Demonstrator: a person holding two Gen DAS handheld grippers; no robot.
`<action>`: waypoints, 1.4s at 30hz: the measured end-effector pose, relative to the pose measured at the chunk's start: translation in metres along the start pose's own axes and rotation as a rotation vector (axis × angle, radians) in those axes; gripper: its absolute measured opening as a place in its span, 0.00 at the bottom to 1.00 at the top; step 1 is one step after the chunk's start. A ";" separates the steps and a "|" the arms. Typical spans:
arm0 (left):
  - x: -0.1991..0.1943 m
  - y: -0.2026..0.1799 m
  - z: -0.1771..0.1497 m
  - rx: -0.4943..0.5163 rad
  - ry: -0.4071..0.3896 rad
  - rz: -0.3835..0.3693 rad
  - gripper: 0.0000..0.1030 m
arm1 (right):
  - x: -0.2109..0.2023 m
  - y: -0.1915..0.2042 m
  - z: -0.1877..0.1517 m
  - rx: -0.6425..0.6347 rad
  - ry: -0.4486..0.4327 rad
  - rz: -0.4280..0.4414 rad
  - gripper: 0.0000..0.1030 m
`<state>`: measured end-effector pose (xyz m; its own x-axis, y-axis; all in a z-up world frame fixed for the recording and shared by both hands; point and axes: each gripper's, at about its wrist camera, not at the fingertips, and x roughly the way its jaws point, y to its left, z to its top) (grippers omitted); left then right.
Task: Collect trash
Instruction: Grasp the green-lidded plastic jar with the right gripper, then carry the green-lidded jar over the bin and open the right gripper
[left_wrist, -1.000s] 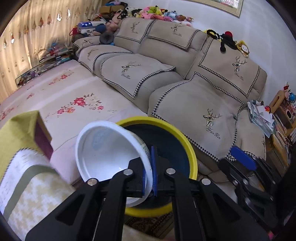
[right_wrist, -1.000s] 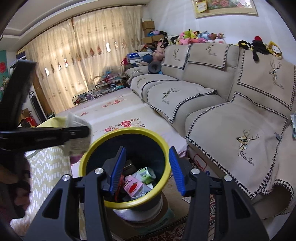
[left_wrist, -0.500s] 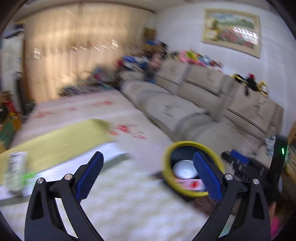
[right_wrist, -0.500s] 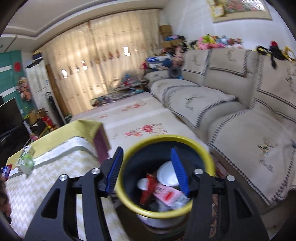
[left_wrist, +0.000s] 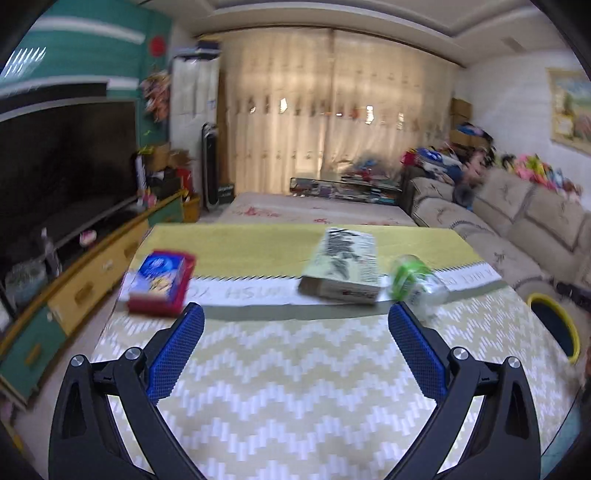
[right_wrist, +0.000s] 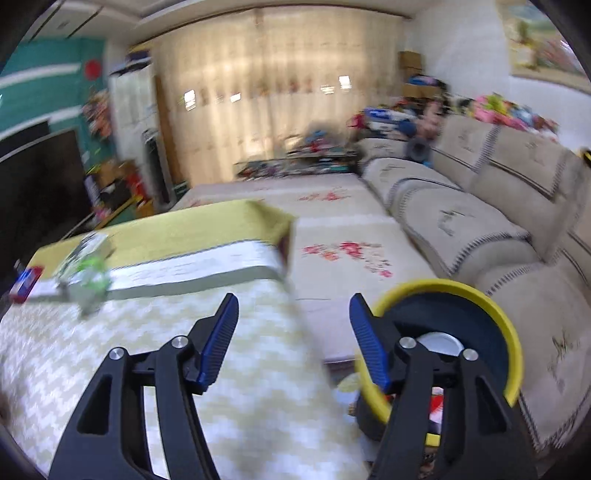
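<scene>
Both tongs, left tongs and right tongs, have black skeletal arms with cut-out slots, silver round screws, and ribbed blue pads.

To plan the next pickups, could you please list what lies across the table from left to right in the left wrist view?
Red and blue box → flat pale green box → green-labelled plastic bottle → and, off the table's right edge, the yellow-rimmed bin.

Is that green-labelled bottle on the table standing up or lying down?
Lying down. The bottle rests on its side on the table, beside the flat carton; blur hides any cap.
</scene>
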<state>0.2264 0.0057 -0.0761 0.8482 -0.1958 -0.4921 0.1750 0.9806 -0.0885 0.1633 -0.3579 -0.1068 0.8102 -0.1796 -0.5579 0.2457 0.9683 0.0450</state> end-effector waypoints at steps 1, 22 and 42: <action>0.002 0.008 0.000 -0.020 0.015 -0.003 0.95 | 0.002 0.012 0.003 -0.019 0.011 0.025 0.59; 0.008 0.022 -0.006 -0.091 0.065 -0.018 0.95 | 0.086 0.219 0.028 -0.187 0.211 0.316 0.59; 0.015 0.005 -0.011 -0.046 0.099 -0.039 0.95 | 0.093 0.212 0.031 -0.172 0.245 0.339 0.47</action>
<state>0.2344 0.0075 -0.0940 0.7873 -0.2340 -0.5704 0.1817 0.9722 -0.1481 0.3073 -0.1750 -0.1241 0.6748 0.1791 -0.7160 -0.1211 0.9838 0.1319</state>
